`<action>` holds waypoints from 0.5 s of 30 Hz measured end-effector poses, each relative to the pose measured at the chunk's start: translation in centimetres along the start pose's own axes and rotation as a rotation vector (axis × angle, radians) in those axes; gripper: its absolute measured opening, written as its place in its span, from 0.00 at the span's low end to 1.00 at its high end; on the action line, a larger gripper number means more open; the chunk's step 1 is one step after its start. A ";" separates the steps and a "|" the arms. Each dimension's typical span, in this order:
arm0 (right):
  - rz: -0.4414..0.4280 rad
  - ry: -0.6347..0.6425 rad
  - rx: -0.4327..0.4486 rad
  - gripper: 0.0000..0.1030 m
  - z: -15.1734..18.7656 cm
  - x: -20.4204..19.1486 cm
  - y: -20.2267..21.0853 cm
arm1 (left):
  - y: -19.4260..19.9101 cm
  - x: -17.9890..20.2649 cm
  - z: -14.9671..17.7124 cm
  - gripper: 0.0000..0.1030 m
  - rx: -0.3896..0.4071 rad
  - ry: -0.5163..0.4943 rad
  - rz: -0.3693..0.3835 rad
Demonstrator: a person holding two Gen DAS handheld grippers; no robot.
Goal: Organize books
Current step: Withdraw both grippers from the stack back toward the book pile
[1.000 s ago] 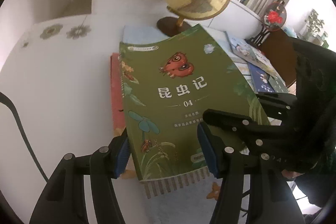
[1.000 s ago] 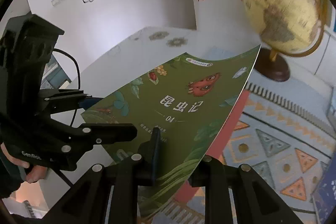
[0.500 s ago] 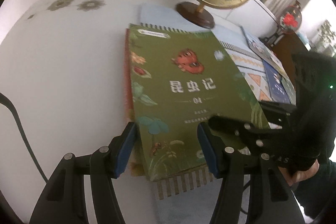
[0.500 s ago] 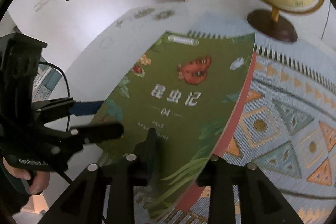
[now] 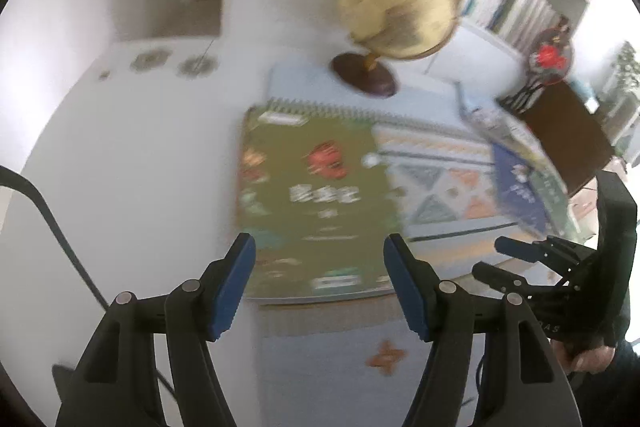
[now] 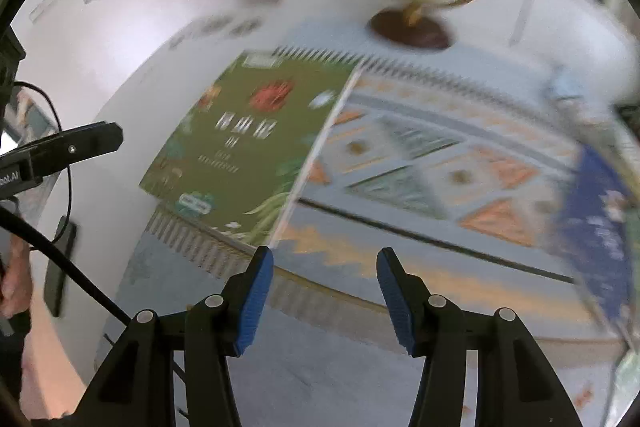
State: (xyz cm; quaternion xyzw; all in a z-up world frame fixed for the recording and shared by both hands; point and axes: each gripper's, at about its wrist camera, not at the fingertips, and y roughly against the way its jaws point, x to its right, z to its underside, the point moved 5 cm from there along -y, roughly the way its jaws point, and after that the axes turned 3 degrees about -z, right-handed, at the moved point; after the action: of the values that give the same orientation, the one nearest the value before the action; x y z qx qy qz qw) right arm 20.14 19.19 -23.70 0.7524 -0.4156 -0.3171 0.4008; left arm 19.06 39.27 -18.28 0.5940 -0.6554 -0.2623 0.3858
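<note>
The thin green paperback book with a red insect on its cover (image 5: 316, 203) lies flat in the middle of the left wrist view, on the left end of a pale blue woven mat with orange and grey triangles (image 5: 440, 187); in the right wrist view the same book (image 6: 248, 143) sits centre-left, its long edge showing as a slim pale line. Whether another book lies under it cannot be told through the blur. More books, a dark blue one among them (image 5: 516, 187), lie at the right of the frame, and a yellow globe on a dark wooden base (image 5: 396, 3) stands in the upper middle.

The left gripper (image 5: 319, 283) at bottom centre has its blue-padded jaws spread wide and empty, just short of the book's near edge. The right gripper (image 6: 325, 297) is likewise wide open with nothing between its pads, over the mat's near fringe.

The book looks light, floppy and glossy, so it will likely sag and slip if pinched at a corner. A hold mid-way along the near short edge or the spine side, pads flat on both covers, seems safest
</note>
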 end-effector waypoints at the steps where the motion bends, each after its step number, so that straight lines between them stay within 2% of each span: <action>1: 0.031 -0.010 0.030 0.52 0.1 0.6 1.5 | 0.9 1.3 -0.1 0.63 0.017 -0.016 -0.006; 4: 0.070 -0.049 0.112 0.53 0.6 2.1 5.8 | 3.3 5.3 -0.2 0.64 0.064 -0.071 -0.042; 8: 0.107 -0.071 0.212 0.57 1.5 4.1 11.7 | 6.7 11.7 0.4 0.64 0.107 -0.145 -0.139; 10: 0.143 -0.065 0.249 0.69 2.7 5.3 14.9 | 8.9 15.0 0.8 0.64 0.144 -0.168 -0.168; 12: 0.178 -0.064 0.271 0.73 4.0 6.3 17.6 | 10.9 18.1 1.3 0.64 0.160 -0.167 -0.172; 15: 0.205 -0.058 0.289 0.73 5.9 7.5 21.2 | 13.3 22.4 2.3 0.64 0.166 -0.137 -0.143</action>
State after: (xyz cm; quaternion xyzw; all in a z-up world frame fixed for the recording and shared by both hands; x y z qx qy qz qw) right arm 10.93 3.50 -9.26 0.7464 -0.5428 -0.2332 0.3064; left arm 9.59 19.13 -4.52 0.6499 -0.6556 -0.2740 0.2698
